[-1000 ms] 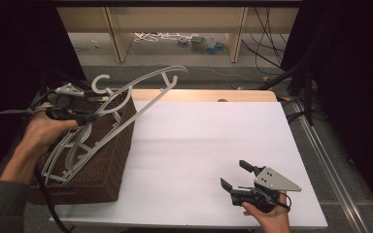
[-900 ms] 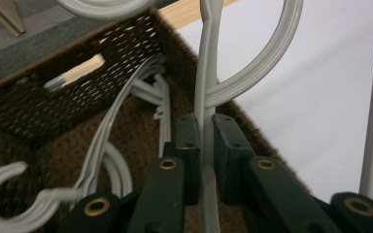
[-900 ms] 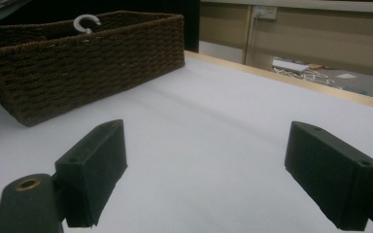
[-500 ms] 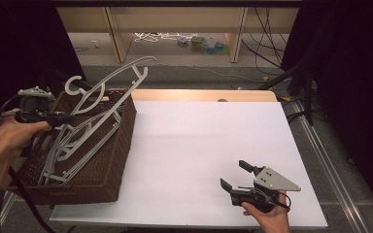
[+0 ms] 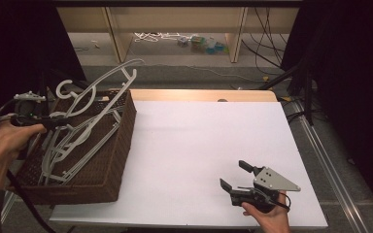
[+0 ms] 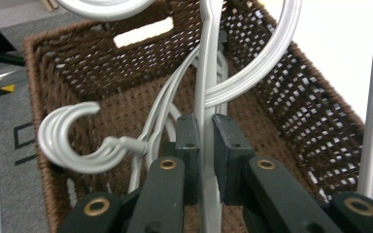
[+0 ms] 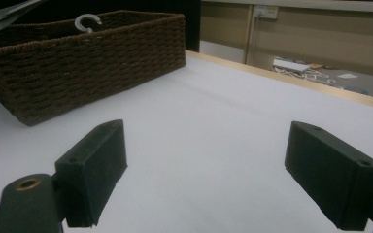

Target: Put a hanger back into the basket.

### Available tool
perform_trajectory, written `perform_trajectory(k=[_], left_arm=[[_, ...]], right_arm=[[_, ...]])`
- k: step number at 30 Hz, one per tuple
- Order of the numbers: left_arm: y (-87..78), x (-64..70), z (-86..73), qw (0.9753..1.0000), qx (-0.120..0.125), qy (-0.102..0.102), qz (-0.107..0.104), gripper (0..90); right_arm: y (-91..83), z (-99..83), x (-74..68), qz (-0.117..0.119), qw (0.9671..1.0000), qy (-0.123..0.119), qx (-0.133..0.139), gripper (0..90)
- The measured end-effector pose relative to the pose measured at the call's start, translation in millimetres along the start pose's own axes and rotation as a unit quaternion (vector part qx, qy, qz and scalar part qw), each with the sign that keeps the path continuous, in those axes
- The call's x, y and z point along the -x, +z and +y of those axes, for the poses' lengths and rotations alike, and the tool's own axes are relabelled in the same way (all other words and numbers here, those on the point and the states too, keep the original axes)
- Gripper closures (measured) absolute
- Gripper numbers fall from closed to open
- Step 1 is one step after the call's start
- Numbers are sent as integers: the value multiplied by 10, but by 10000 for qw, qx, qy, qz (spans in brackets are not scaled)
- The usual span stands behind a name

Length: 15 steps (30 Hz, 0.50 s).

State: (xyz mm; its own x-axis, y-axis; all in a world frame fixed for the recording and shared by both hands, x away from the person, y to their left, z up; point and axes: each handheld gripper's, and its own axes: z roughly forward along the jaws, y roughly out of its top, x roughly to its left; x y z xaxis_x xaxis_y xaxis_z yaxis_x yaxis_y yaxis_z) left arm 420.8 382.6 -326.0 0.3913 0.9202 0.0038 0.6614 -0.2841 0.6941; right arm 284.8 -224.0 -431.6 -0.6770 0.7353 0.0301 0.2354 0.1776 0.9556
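**Inspector A:** We find the left gripper (image 5: pixel 53 121) clamped on a grey hanger (image 5: pixel 108 83) at the wicker basket (image 5: pixel 119 160), at the table's 9 o'clock. The hanger's bar passes straight between the pads (image 6: pixel 188 141).

**Inspector B:** Agreed. Its long axis rises from the claw toward 1 o'clock, and the hook (image 5: pixel 64 89) appears to point toward 11, though the tangle of other hangers (image 5: pixel 73 145) clouds that. The right gripper (image 5: pixel 235 177) rests well apart at 5 o'clock, jaws spread, holding nothing.
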Motion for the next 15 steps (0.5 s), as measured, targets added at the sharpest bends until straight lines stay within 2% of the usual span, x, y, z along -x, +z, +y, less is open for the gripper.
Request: perform_trajectory(k=[2, 3, 4, 5, 9, 15], left_arm=[[17, -34, -39, 10000, 0, -73, 45, 816], [34, -35, -58, 9998, 60, -180, 75, 816], [27, -63, -77, 9999, -28, -86, 89, 816], [31, -76, -100, 9999, -34, -108, 117, 816], [39, -123, -162, 9996, -17, -215, 178, 816], [34, -186, -242, 9993, -91, -219, 289, 816]], right_arm=[[3, 1, 2, 2, 10000, 0, 21, 161], [3, 1, -2, 3, 10000, 9, 8, 161], [11, -4, -2, 11, 10000, 0, 53, 161], [-3, 0, -1, -3, 10000, -7, -37, 161], [22, -8, -5, 26, 9999, 33, 95, 161], [23, -9, -4, 49, 10000, 40, 72, 161]])
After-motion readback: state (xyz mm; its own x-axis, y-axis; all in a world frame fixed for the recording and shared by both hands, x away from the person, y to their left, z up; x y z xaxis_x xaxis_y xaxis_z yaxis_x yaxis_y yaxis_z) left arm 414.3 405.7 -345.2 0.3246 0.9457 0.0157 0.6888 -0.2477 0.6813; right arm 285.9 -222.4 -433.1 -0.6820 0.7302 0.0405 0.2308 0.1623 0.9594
